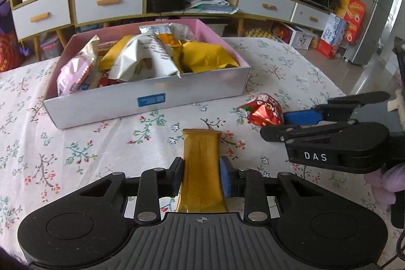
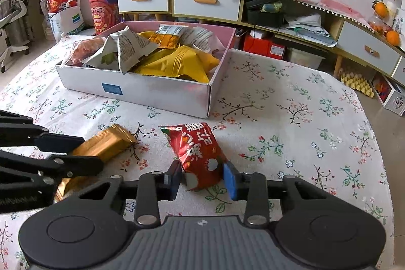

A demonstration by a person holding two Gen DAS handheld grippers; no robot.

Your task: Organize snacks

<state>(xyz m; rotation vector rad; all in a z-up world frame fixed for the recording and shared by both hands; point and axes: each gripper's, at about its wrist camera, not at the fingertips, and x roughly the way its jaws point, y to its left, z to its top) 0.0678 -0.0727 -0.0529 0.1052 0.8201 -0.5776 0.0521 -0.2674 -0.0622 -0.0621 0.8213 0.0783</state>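
Observation:
A long gold snack bar (image 1: pixel 201 163) lies on the flowered tablecloth, and my left gripper (image 1: pixel 201 177) is shut on its near half, pads pressing both sides. A red snack packet (image 2: pixel 196 152) lies to its right; my right gripper (image 2: pixel 202 180) is shut on the packet's near end. Each gripper shows in the other's view: the right gripper (image 1: pixel 283 124) at the red packet (image 1: pixel 263 110), the left gripper (image 2: pixel 88 153) over the gold bar (image 2: pixel 106 142). Behind both stands a white box with a pink inside (image 1: pixel 162 101), holding several snack bags.
The table's right edge (image 2: pixel 379 143) drops to the floor. Behind the table runs a low cabinet (image 1: pixel 106 1) with drawers, a fan, oranges and a microwave. Bags and cartons stand on the floor at both sides. A hand in a purple glove (image 1: pixel 384 186) holds the right gripper.

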